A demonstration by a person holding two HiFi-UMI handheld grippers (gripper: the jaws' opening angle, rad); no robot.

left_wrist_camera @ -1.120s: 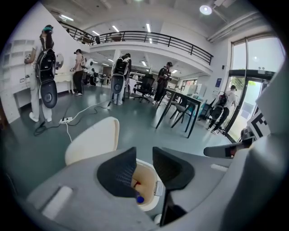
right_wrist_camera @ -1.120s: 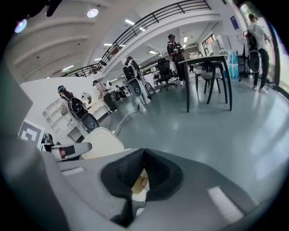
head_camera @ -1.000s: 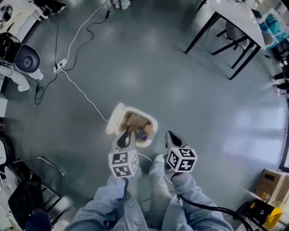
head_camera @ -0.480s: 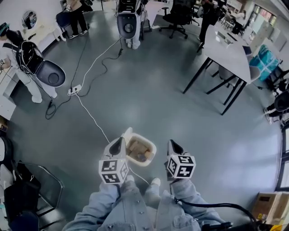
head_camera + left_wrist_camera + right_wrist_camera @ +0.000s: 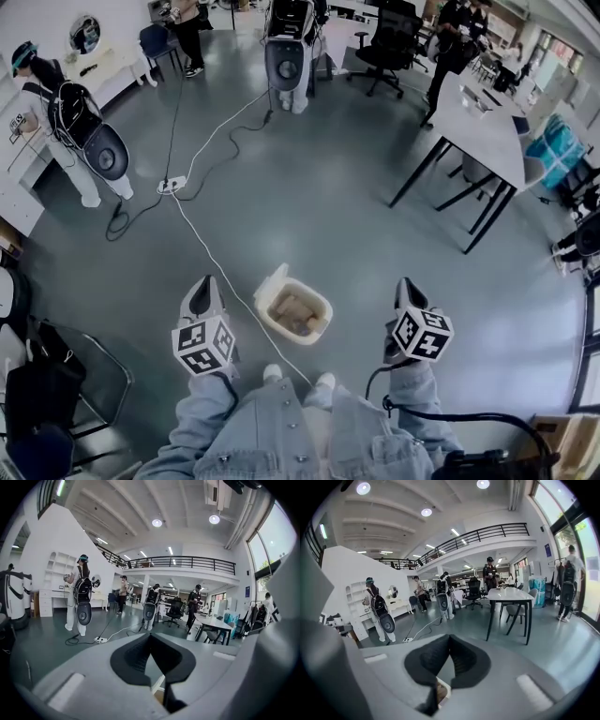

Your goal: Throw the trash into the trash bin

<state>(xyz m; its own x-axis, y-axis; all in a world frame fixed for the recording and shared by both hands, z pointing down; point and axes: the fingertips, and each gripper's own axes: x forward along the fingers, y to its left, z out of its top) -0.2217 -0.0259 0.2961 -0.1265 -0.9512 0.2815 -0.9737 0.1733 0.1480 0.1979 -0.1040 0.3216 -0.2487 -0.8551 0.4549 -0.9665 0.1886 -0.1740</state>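
We stand on the grey floor (image 5: 309, 206), where the cream trash bin (image 5: 302, 337) sits between our two tools, lower than both, its lid tipped open on the left tool's side. The left tool (image 5: 206, 281) is clenched on nothing, and the right tool (image 5: 405, 284) is likewise closed and empty. A white cable (image 5: 197, 232) runs between left tool and bin. The trash (image 5: 295, 309) lies inside the bin, apart from both tools.

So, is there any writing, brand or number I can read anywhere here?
Nothing legible.
Black-and-white marker cube on the left claw: square patterns, no letters.
Matching cube on the right claw: the same.
Small blue wall sign: too small to read.
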